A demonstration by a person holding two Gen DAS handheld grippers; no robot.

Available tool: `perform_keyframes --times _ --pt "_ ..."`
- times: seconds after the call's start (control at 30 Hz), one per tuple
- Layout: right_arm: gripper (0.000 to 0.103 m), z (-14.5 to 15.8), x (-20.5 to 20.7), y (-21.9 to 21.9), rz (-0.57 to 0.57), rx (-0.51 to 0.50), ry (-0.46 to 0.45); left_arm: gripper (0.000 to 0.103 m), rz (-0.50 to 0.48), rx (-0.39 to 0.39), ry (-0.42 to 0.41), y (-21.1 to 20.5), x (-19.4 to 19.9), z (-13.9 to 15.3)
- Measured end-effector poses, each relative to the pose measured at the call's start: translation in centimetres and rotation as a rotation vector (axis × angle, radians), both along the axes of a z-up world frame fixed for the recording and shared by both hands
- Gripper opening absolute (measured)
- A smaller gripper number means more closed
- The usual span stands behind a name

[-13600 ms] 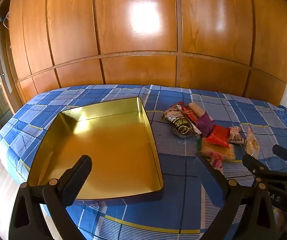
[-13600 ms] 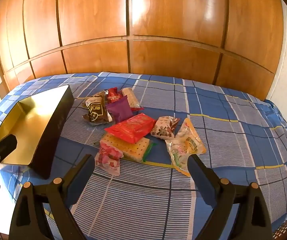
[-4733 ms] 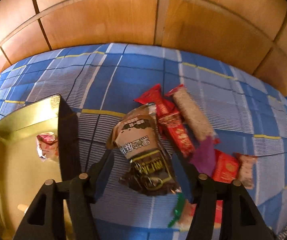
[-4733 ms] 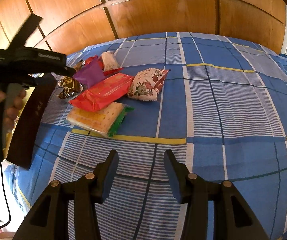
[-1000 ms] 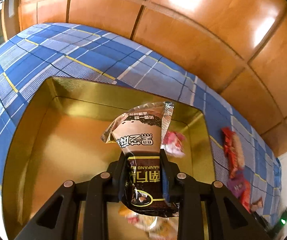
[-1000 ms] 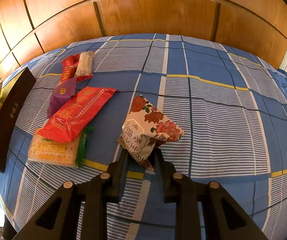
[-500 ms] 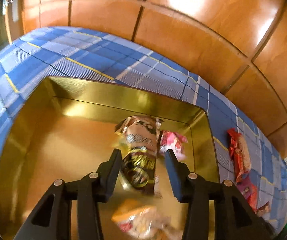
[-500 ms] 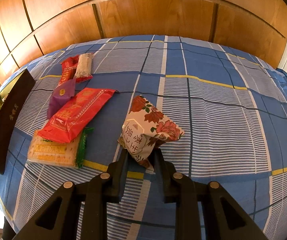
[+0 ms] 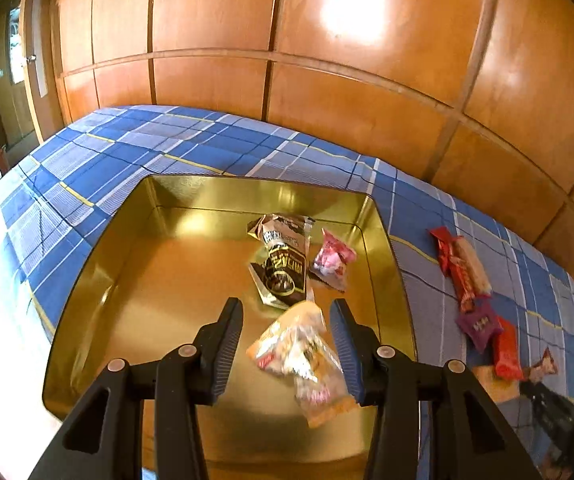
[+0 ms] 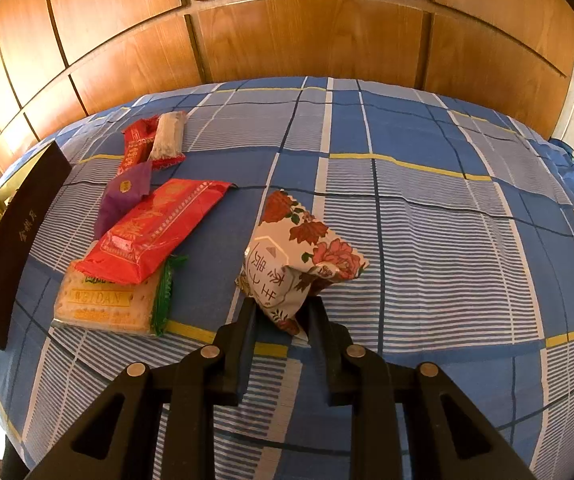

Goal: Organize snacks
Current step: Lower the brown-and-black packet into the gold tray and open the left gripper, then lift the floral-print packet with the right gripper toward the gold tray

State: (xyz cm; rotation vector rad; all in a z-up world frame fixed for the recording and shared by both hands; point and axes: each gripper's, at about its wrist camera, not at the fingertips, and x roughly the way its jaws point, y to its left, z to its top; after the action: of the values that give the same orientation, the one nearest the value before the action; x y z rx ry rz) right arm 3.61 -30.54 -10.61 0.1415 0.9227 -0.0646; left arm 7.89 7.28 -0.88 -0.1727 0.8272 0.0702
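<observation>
Step in hand: loading snacks into the gold tin (image 9: 99, 280). Left gripper (image 9: 287, 344) hangs over the tin, lower centre of the left view, jaws apart and empty (a yellow pack (image 9: 303, 360) shows between them but lies on the tin floor). Brown pack (image 9: 283, 264) and pink candy (image 9: 333, 258) lie mid-tin, toward its right wall.

Right gripper (image 10: 281, 320) is clamped on the floral pack (image 10: 299, 256), centre of the right view, pack's far end apparently on the blue checked sheet (image 10: 447, 240).

Next move, likely: carry the floral pack left to the tin, whose dark wall (image 10: 15, 240) stands at the left edge; it must clear that rim before letting go. Red pack (image 10: 159, 224) lies over the cracker pack (image 10: 103, 300), purple pouch (image 10: 123, 192) and red bars (image 10: 155, 144) upper left, all in that path (go over, not through). Sheet to the right lies bare. Tin's left half has room.
</observation>
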Motion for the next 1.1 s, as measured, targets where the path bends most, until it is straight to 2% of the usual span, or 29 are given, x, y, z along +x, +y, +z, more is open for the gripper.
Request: perform_keyframes --times 0.37,0.83,0.93,1.0,1.1 --pt "0.026 0.0 -0.3 0.4 -0.005 -0.024 -0.014 0.048 -0.012 0.017 0.007 -0.3 -2.9 -0.4" --pt "0.025 0.1 0.0 0.8 -0.010 -0.059 0.002 0.049 0.058 -0.009 0.036 2.7 -4.1 -1.5" --pt "0.019 0.5 0.4 1.1 -0.018 -0.068 0.026 0.048 0.085 -0.014 0.041 4.0 -4.4 -1.9" --pt "0.007 1.3 0.6 1.0 -0.026 -0.055 0.028 0.048 0.107 -0.017 0.042 4.8 -4.6 -2.0" --pt "0.005 3.6 0.7 2.1 0.002 -0.055 -0.026 0.048 0.141 -0.013 0.040 6.0 -5.0 -2.2"
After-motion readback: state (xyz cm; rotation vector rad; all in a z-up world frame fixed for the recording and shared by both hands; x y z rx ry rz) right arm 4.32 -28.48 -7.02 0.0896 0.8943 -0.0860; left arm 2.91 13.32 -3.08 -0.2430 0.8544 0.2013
